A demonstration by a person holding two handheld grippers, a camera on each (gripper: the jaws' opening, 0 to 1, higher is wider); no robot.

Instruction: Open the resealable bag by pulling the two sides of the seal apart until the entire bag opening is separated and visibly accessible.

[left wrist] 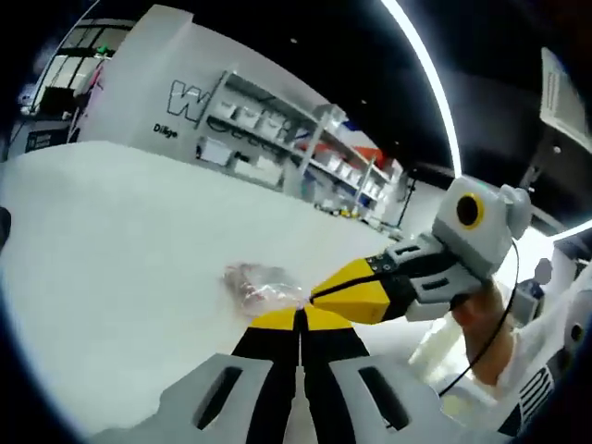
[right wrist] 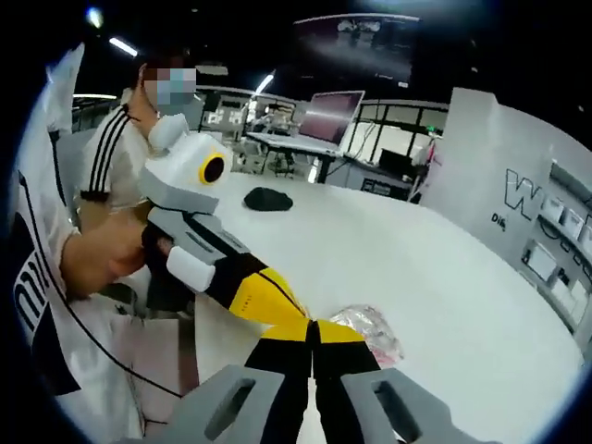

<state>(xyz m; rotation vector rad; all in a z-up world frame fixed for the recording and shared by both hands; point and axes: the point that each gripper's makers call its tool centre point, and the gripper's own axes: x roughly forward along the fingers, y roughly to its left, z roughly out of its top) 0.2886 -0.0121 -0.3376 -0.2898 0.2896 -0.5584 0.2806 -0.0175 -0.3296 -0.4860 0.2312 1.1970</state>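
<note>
In the left gripper view, the left gripper (left wrist: 301, 319) rises from the bottom with its yellow-tipped black jaws pressed together, right at the near edge of a small clear plastic resealable bag (left wrist: 264, 283) with something pinkish inside, which lies on the broad white table (left wrist: 120, 231). The right gripper (left wrist: 347, 294) reaches in from the right, its yellow tips meeting the same edge of the bag just beside the left one. In the right gripper view, that gripper's own jaws (right wrist: 314, 331) are likewise closed, with the crumpled bag (right wrist: 370, 331) just beyond them to the right, and the left gripper (right wrist: 277, 305) slants in from the left to the same spot. Both appear to pinch the seal edge, though I cannot see the film between the tips. I'd judge the grip is just made and the seal not yet parted; next, the two hands should draw apart gently, keeping hold so the thin film doesn't slip.
</note>
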